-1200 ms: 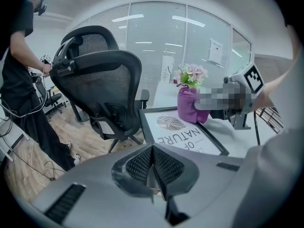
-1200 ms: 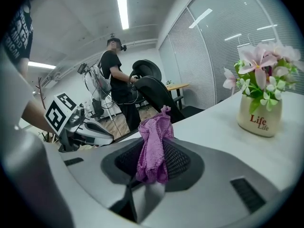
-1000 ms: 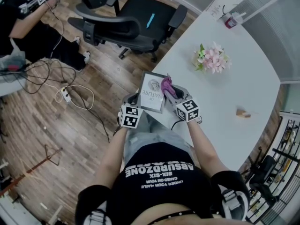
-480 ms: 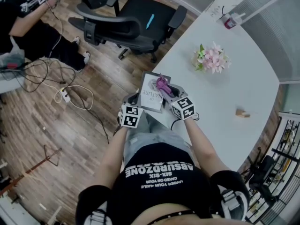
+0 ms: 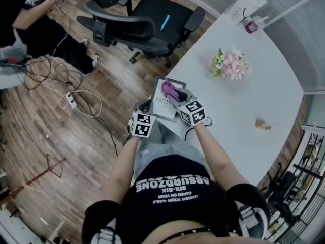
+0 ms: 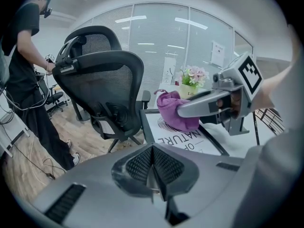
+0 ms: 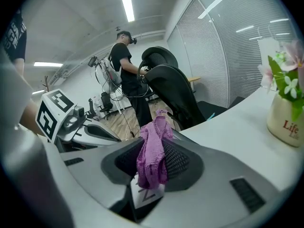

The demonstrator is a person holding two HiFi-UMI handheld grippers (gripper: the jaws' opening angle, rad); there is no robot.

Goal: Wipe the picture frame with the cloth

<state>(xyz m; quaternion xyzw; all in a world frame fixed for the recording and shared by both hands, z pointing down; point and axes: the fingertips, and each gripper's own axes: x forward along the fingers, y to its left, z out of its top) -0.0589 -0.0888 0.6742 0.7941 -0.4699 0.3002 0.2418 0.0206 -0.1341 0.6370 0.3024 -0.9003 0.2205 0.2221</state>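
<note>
The left gripper (image 5: 146,108) is clamped on the near edge of the black-bordered white picture frame (image 5: 162,107), steadying it by the white table (image 5: 244,100) corner, so that the right gripper (image 5: 176,98), pinching the crumpled purple cloth (image 5: 168,89), can press it on the front.

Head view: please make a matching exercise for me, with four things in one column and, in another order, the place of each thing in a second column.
Things:
1. cloth
2. frame
3. flowers
4. chair

Places:
A. on the wooden floor
B. on the table, away from both grippers
C. in the jaws of the right gripper
D. held by the left gripper at the table's edge

Pairs: 1-C, 2-D, 3-B, 4-A
</note>
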